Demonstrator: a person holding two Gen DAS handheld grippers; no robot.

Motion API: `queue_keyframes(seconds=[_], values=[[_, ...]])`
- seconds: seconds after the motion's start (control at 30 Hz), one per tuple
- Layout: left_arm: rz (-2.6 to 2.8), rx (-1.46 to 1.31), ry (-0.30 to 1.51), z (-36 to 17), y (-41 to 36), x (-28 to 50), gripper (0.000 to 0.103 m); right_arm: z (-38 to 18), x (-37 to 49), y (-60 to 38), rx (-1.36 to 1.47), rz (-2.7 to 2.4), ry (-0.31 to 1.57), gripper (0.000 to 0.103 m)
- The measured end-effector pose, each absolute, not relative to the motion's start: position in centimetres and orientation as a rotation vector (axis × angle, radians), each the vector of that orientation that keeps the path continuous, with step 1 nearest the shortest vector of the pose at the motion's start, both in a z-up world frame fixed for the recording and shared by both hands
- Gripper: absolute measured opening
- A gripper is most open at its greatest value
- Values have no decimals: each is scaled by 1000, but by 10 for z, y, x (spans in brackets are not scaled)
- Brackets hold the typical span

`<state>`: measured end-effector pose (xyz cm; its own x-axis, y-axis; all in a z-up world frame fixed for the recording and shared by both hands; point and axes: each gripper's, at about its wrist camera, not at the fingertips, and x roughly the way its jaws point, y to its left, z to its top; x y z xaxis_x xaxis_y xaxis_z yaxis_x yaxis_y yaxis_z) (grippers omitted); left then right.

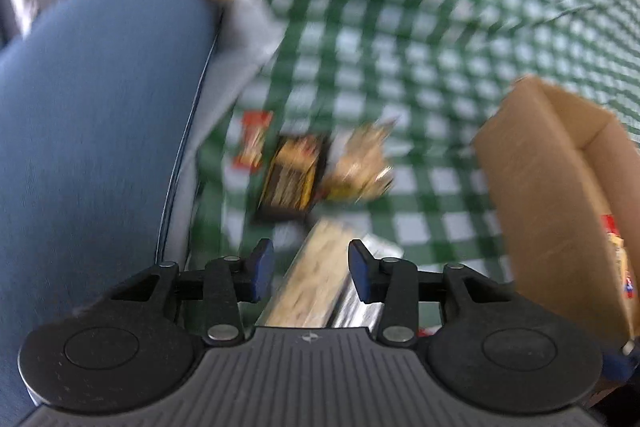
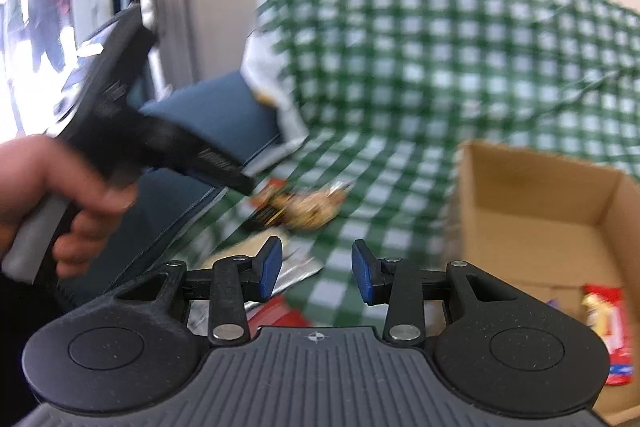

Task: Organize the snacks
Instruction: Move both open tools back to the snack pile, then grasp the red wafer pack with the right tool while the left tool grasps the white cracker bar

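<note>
Two handheld grippers are working over a green-and-white checked cloth (image 1: 440, 27) that is covering a seat. The left gripper (image 1: 311, 269) is hanging tilted downward, its two blue-padded jaws standing partly apart; a long pale snack packet (image 1: 316, 275) is lying below and between them, but the blur is hiding whether the pads are touching it. The right gripper (image 2: 317, 269) is also standing partly open, with nothing between its jaws. In the right wrist view, a person's hand (image 2: 48, 195) is gripping the handle of the left gripper. Three small snack packets are lying close together on the cloth: a red one (image 1: 253, 141), a dark yellow-and-black one (image 1: 294, 179) and a golden one (image 1: 360, 163). One open cardboard box (image 2: 532, 211) is sitting to the right, holding at least one red-and-yellow packet (image 2: 606, 331). A blue cushion (image 1: 100, 127) is lying at the left, with a white bag (image 2: 272, 99) just beside it.
</note>
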<state>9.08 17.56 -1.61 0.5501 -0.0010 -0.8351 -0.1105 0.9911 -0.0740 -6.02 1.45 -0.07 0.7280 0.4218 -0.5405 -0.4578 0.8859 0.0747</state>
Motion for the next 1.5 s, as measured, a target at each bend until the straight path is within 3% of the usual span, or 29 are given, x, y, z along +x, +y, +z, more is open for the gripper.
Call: queue_keyframes(seconds=[0.2,0.23,0.4,0.47,0.8,0.9,1.03,1.07,1.13,1.4,1.5], values=[[94,-225,1061,-29,194,93,63,-36,-34,34,-37,496,751,44],[94,-224,1066,-29,194,94,65,-40,-30,36,-35,484,765,49],[105,-207,1093,-32,190,97,68,-59,-16,43,7,476,847,62],[108,-209,1096,-34,190,98,68,-71,-9,50,25,483,900,74],[111,-192,1104,-38,188,102,70,-97,2,74,-75,452,952,77],[112,-194,1103,-38,189,101,70,-94,0,75,-124,464,944,66],[109,-188,1111,-39,187,101,72,-89,0,67,-141,481,932,38],[108,-188,1114,-40,187,101,72,-88,1,65,-140,481,930,23],[103,-184,1119,-41,186,102,72,-84,1,60,-144,484,924,12],[88,-174,1133,-45,182,103,74,-74,-4,45,-155,453,900,11],[84,-165,1137,-46,180,103,75,-74,-3,38,-124,445,897,17]])
